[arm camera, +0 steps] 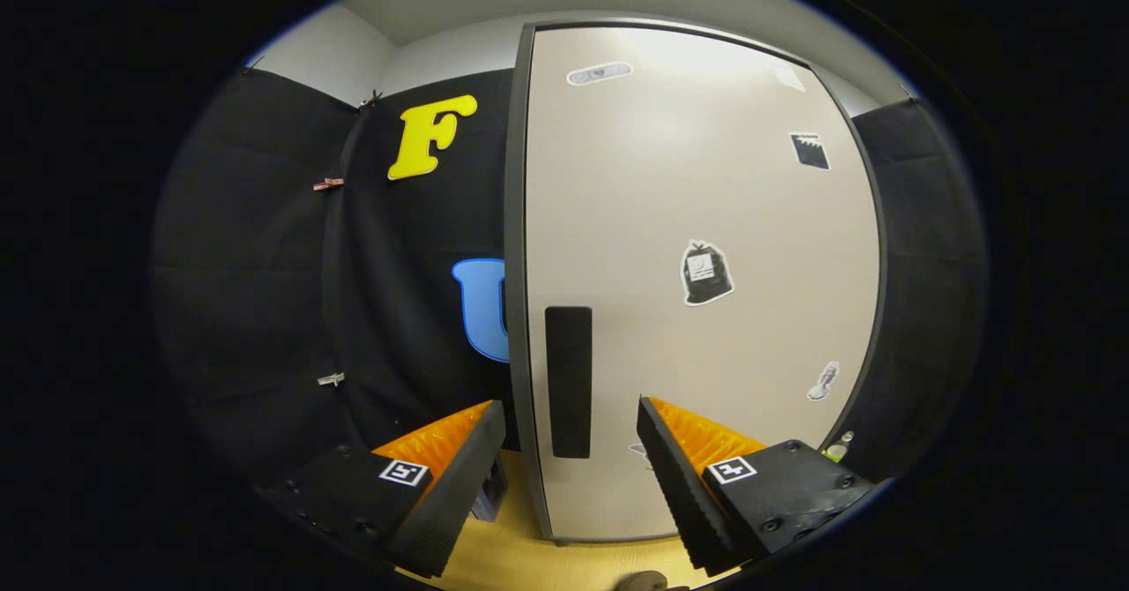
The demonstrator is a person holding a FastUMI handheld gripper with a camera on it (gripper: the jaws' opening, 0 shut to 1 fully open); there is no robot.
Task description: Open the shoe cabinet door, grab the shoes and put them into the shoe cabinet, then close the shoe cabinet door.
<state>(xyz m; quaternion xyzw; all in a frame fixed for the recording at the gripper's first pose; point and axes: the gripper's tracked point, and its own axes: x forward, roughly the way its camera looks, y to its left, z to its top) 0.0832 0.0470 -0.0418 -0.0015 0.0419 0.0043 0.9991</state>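
facing shut shoe cabinet door [706, 220], gripper [571, 437] spread wide, dark handle [568, 379] between fingers; opening step, next likely: close on handle, pull.

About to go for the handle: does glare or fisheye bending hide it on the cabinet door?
Gripper view: glare whitens only the top of the tall beige cabinet door; its black vertical handle stays sharp, just beyond the open claw; fisheye bows the door's edges.
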